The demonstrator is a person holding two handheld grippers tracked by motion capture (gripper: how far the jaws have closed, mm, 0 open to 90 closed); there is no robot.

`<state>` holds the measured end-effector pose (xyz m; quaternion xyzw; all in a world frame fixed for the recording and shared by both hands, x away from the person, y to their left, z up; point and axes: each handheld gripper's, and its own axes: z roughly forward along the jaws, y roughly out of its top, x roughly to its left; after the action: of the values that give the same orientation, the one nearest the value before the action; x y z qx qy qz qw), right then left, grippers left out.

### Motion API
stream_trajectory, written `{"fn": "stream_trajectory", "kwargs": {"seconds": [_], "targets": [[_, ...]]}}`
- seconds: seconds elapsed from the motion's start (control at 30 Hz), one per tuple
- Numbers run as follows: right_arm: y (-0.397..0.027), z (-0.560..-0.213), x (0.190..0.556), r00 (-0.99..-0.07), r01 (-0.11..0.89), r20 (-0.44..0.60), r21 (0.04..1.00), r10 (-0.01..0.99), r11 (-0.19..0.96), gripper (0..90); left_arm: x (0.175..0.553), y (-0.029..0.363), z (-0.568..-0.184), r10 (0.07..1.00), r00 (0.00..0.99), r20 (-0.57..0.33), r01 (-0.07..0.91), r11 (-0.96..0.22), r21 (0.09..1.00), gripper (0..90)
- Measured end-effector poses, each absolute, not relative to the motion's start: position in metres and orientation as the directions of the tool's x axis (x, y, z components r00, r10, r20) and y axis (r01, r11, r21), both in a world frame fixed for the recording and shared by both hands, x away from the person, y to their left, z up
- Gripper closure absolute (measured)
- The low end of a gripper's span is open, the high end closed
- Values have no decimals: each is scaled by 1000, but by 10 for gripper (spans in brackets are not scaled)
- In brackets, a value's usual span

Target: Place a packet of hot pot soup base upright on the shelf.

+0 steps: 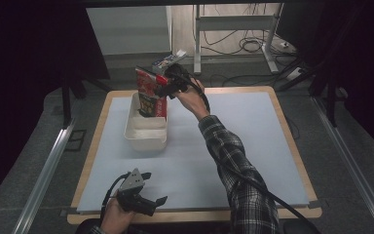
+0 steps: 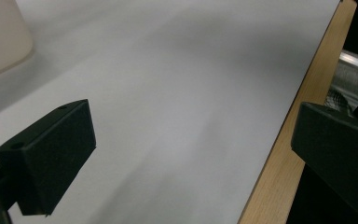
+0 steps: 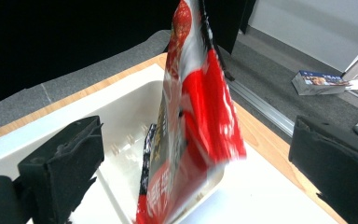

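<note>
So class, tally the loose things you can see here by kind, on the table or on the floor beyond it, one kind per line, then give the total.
Red printed snack bags standing in the tray: 1
White rectangular plastic trays: 1
Blue-and-white printed boxes on the floor: 1
Black hand-held grippers: 2
Total: 5

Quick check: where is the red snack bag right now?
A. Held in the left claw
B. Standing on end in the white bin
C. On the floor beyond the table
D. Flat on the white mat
B: the red snack bag stands upright with its bottom inside the white bin, between the right claw's open jaws.
</note>
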<state>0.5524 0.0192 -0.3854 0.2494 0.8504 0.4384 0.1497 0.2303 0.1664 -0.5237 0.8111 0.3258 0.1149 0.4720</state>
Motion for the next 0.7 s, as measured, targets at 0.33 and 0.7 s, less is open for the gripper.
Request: {"fn": "stream_trajectory", "kwargs": {"seconds": [0.33,0.7], "targets": [[-4,-391,536,-829,298,-29,822,559,485,21,230,166,-524,639,762,-104,407,-348,845,0],[-18,-401,520,-840,310,-6,816,543,488,12,230,165,-525,644,759,-96,410,-359,838,0]]}}
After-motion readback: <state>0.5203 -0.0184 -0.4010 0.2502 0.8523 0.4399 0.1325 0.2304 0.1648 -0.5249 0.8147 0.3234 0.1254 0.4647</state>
